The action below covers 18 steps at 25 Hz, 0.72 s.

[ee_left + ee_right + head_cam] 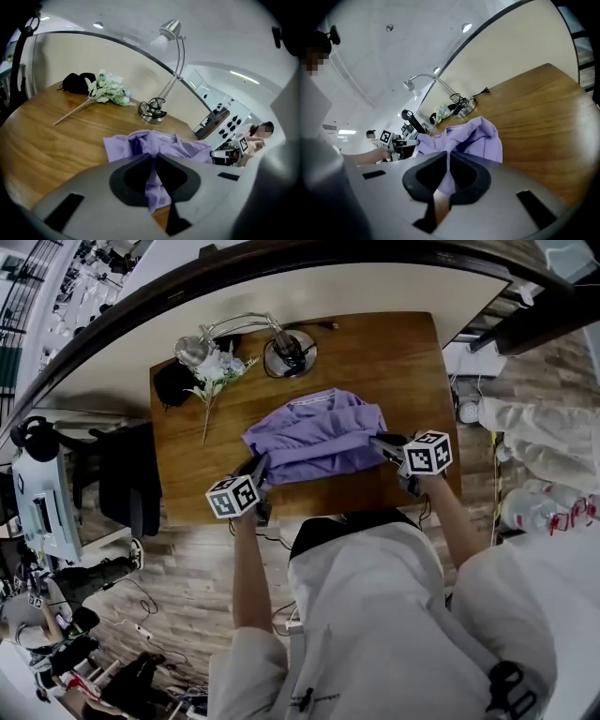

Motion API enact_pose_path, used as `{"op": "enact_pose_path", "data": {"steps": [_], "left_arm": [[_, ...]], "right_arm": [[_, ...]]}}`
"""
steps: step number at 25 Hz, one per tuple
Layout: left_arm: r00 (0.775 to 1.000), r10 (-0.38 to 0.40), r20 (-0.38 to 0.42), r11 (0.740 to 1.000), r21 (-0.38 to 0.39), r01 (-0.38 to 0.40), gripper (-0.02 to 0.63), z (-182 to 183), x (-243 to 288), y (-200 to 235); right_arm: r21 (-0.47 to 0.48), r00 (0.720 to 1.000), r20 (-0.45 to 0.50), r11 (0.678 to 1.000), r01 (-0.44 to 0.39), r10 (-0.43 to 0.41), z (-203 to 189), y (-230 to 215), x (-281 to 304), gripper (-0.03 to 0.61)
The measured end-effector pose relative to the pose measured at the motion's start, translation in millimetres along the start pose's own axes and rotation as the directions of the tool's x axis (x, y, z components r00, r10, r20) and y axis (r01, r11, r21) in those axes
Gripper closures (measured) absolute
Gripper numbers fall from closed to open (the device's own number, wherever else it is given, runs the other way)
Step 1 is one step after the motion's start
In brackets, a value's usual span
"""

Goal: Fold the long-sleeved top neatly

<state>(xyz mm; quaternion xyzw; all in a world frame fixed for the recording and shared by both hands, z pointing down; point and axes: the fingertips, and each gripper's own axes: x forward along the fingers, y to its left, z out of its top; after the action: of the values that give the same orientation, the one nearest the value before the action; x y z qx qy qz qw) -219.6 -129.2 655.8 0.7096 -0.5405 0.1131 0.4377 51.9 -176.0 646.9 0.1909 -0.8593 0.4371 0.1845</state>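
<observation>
A purple long-sleeved top lies bunched on the wooden table, collar toward the far side. My left gripper is at its near left corner. In the left gripper view the cloth runs between the jaws of that gripper, pinched at their tips. My right gripper is at the top's right edge. In the right gripper view the fabric is lifted into a fold and clamped in that gripper. Each gripper shows in the other's view: the right gripper and the left gripper.
A metal desk lamp stands at the table's far edge. White artificial flowers and a black object lie at the far left. A dark chair stands left of the table. Bare wood lies right of the top.
</observation>
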Motion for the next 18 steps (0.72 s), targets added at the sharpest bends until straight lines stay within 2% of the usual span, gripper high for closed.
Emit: {"op": "enact_pose_path", "data": {"steps": [2,5,6,8,10,13,15,18], "left_arm": [[1.000,0.009,0.003,1.000,-0.022,-0.009,0.557,5,-9,8],[0.999,0.040,-0.031,0.999,-0.034,-0.041,0.555,-9,-11,19],[0.998,0.059,-0.025,0.998,-0.020,-0.060,0.555,-11,-11,21],[0.992,0.127,0.029,0.992,0.024,-0.127,0.548,-5,-19,22],[0.977,0.190,0.098,0.980,0.041,-0.195,0.523,8,-35,22],[0.957,0.222,0.184,0.969,0.063,-0.237,0.482,25,-56,8],[0.942,0.213,0.260,0.959,0.128,-0.252,0.482,41,-61,-9],[0.919,0.132,0.372,0.938,0.253,-0.238,0.483,67,-39,-44]], "right_arm": [[0.022,1.000,0.003,1.000,-0.007,0.007,1,0,0,0.551],[0.066,0.997,-0.016,0.995,0.070,-0.070,-15,-13,5,0.546],[0.075,0.994,-0.010,0.991,0.111,-0.111,-19,-18,6,0.518],[0.056,0.983,0.022,0.982,0.180,-0.181,-22,-21,2,0.417],[-0.014,0.971,0.051,0.972,0.233,-0.232,-22,-16,-9,0.379],[-0.105,0.943,0.118,0.941,0.322,-0.310,-14,-15,-35,0.393],[-0.156,0.917,0.213,0.915,0.372,-0.337,10,-7,-44,0.426],[-0.272,0.889,0.367,0.882,0.384,-0.274,57,33,-22,0.506]]}}
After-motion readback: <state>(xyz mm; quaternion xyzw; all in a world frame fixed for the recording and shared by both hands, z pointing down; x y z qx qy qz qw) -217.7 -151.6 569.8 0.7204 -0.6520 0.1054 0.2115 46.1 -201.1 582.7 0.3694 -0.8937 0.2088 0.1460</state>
